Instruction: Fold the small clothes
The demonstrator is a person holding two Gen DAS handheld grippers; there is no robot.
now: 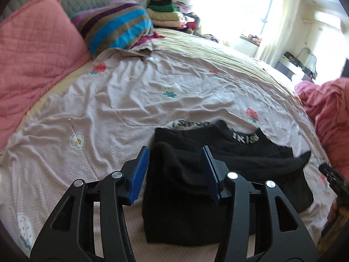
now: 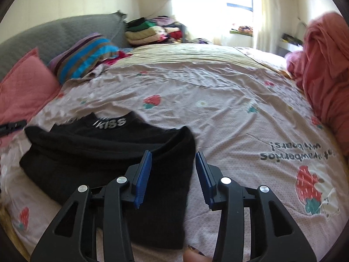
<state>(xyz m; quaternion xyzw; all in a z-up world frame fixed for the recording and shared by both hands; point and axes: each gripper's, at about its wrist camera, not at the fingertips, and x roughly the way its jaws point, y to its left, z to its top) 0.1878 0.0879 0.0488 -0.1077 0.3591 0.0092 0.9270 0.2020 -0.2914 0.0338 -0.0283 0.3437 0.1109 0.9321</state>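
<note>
The black sweater [image 2: 104,152] has its near hem hidden behind the right gripper [image 2: 173,174].

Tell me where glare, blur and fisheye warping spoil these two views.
Left wrist view: the bright window blows out to white; the pink bedding heap at the right edge is smeared; the bed curves like a dome. Right wrist view: the window is again washed out; the black knitted top loses texture in shadow; the printed text on the sheet bends.

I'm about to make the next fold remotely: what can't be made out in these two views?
- Black top: near hem hidden behind the right tongs, right wrist view.
- Its left corner: covered by the left tongs, left wrist view.
- Collar lettering: partly folded under, unreadable.
- Dark object at the left edge: cut off, blurred.
</note>
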